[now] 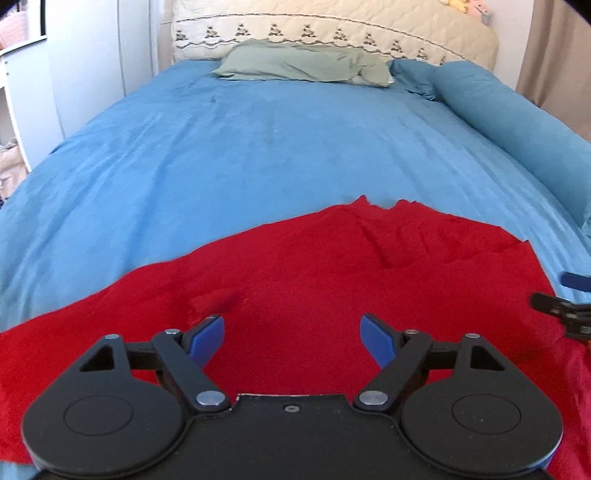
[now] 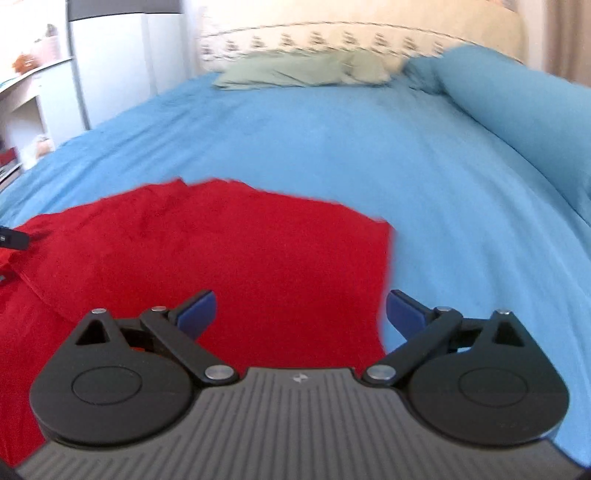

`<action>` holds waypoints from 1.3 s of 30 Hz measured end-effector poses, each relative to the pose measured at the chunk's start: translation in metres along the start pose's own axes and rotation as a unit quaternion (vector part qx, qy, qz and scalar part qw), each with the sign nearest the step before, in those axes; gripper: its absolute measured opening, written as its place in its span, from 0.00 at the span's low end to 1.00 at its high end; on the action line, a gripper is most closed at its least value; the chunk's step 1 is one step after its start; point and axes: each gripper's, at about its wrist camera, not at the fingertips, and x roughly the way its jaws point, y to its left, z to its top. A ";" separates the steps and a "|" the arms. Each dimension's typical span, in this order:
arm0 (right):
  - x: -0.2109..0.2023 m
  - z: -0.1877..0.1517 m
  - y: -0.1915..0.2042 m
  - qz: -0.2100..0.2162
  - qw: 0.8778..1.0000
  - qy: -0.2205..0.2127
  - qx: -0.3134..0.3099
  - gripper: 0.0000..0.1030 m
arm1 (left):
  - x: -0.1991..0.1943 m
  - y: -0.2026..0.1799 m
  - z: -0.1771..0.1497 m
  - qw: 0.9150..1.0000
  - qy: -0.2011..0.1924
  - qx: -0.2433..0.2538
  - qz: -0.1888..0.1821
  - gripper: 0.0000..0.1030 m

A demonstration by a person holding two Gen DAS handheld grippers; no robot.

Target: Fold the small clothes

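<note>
A red garment (image 1: 295,273) lies spread on the blue bedsheet (image 1: 240,147), with creases near its far edge. My left gripper (image 1: 291,336) is open and empty, hovering over the garment's near middle. My right gripper (image 2: 301,314) is open and empty over the garment's (image 2: 221,251) right edge, its right finger over the blue sheet (image 2: 406,166). The right gripper's fingers also show at the right edge of the left wrist view (image 1: 565,310). The right wrist view is blurred.
A green pillow (image 1: 303,64) lies at the head of the bed by a cream quilted headboard (image 1: 332,29). A blue bolster (image 1: 517,125) runs along the right side. White furniture (image 2: 110,55) stands to the left of the bed.
</note>
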 end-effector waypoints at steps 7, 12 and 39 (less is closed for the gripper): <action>0.068 0.007 0.008 -0.009 0.999 0.045 -0.018 1.00 | 0.042 0.009 0.003 0.999 0.027 -0.036 0.000 0.86; 0.065 0.009 0.008 -0.008 0.999 0.043 -0.014 1.00 | 0.049 0.025 0.001 0.998 0.003 -0.064 0.012 0.87; -0.060 0.025 0.126 0.091 0.994 0.059 -0.032 1.00 | -0.146 0.218 -0.104 0.935 -0.036 -0.299 0.189 1.00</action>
